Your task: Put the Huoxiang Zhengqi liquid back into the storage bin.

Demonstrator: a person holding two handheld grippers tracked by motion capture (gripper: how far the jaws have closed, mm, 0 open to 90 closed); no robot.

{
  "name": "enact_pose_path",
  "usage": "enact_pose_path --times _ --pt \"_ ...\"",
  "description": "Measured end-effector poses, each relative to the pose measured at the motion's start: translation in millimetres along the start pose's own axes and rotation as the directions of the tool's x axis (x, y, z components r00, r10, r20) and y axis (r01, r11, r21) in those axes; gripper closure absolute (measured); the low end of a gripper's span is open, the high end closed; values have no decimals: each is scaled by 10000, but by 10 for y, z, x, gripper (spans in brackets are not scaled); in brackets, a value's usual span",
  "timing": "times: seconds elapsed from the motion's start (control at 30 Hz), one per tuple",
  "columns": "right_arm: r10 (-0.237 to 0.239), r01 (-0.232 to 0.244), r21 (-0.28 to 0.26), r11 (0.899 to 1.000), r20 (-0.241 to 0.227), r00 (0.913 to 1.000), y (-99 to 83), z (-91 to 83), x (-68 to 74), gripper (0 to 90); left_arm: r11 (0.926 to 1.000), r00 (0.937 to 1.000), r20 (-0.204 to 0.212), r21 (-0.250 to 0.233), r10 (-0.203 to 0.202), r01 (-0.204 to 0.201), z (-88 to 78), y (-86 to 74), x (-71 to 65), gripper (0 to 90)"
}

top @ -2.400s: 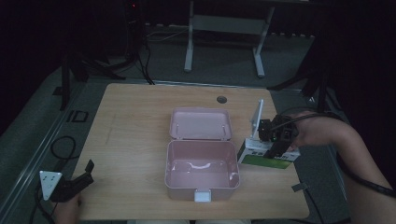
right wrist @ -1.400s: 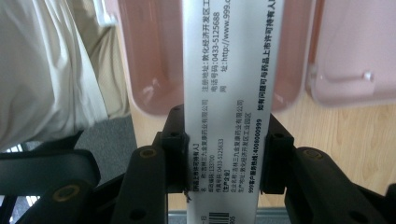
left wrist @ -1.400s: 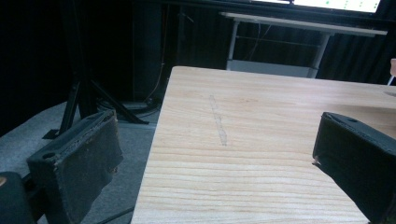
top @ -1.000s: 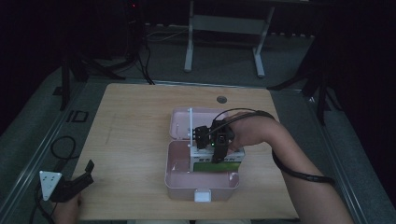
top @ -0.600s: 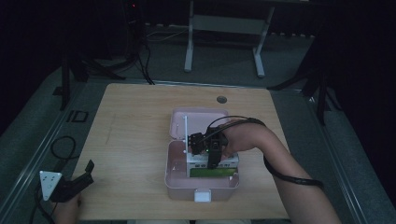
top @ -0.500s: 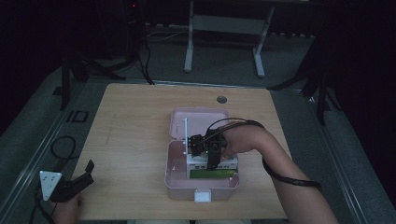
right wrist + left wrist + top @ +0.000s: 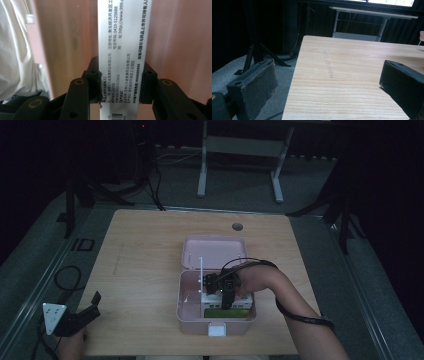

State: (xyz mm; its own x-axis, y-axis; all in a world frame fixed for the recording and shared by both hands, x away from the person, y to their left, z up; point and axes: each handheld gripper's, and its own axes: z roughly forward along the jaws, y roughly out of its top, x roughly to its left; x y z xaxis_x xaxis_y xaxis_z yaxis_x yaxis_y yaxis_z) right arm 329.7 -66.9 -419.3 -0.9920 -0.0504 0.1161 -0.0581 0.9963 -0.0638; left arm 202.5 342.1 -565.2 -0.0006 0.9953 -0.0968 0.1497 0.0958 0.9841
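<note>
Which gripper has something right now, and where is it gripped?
The right gripper clamps the medicine box across its narrow printed side. The left gripper holds nothing.

- One pink box, lid open, mid-worktop.
- One green-and-white carton inside it.
- Two grippers: left gripper, right gripper.

Dim high view, black surroundings; both gripper views brighter, sharp print between the jaws, near jaws soft.
</note>
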Motion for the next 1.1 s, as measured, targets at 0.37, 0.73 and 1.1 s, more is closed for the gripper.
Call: enact_pose_path --times 0.37,0.73,1.1 --pt "-38 37 -137 9999 -49 10000 -32 263 -45 618 10000 10000 1 8 10 -10 0 0 -2 12" --pt "-139 136 -303 9994 -111 9998 -20 399 -46 618 10000 10000 14 4 5 -5 0 0 0 12" --pt "-10 6 -198 9998 -195 9998 -14 404 -43 616 10000 10000 22 5 15 -15 0 0 -1 12"
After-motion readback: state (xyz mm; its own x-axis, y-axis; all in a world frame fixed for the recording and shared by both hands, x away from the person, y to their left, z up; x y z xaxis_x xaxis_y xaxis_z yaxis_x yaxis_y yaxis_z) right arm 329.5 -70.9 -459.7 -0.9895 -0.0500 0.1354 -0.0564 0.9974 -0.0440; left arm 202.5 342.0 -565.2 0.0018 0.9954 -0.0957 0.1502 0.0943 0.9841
